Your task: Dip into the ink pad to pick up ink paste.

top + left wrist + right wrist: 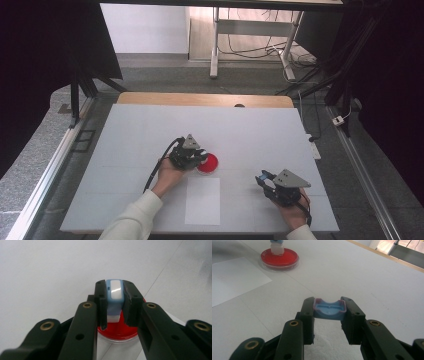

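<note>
The left gripper [200,156] was positioned directly over the red dish [208,163], its jaws clamped on a blue-and-white stamp [114,298] whose white lower end was held just above or against the dish's red surface; contact could not be confirmed. The right gripper [262,181] was held well to the right of the red dish and slightly nearer the person, its jaws closed on a blue cap [328,310]. A white paper sheet [202,201] was seen lying flat on the bench [140,130], just on the person's side of the red dish.

The high view looks forward and down over my whole table [150,130]. My 2 gripper views sit close and low, and all 3 views share the red dish [207,163] [117,331] [279,258].
</note>
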The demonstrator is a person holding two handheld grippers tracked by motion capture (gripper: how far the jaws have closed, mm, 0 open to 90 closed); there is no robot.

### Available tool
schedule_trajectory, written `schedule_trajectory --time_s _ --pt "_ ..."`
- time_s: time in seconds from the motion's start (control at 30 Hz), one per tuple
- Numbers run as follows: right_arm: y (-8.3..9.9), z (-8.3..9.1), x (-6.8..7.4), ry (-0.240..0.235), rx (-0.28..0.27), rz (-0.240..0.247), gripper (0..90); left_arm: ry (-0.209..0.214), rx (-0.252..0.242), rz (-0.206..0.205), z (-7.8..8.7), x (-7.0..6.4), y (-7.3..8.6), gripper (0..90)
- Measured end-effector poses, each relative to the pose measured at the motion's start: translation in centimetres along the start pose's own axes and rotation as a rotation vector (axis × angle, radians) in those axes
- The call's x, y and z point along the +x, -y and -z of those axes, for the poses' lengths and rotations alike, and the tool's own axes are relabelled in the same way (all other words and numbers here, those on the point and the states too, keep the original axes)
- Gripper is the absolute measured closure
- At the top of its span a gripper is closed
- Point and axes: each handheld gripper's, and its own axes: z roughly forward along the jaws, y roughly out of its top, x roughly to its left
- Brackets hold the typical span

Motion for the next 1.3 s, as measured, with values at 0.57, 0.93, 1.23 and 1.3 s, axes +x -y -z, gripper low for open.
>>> schedule_trajectory --time_s 0.57,0.93,1.23,1.3 --pt "0.0 -0.1 0.1 0.0 0.005 0.002 64.5 -0.015 0.0 -0.019 -0.4 -0.3 0.2 76.1" --pt "0.0 0.0 0.0 0.0 0.0 0.0 64.5 -0.014 -0.009 -0.018 0.1 -0.4 -0.1 76.0" --pt "0.0 0.0 0.0 0.001 0.0 0.004 64.5 0.0 -0.063 0.0 1.6 -0.3 -0.6 76.0" --pt "0.0 0.0 0.0 0.002 0.0 0.004 64.5 0.007 -0.072 0.004 2.0 -0.2 -0.7 76.0"
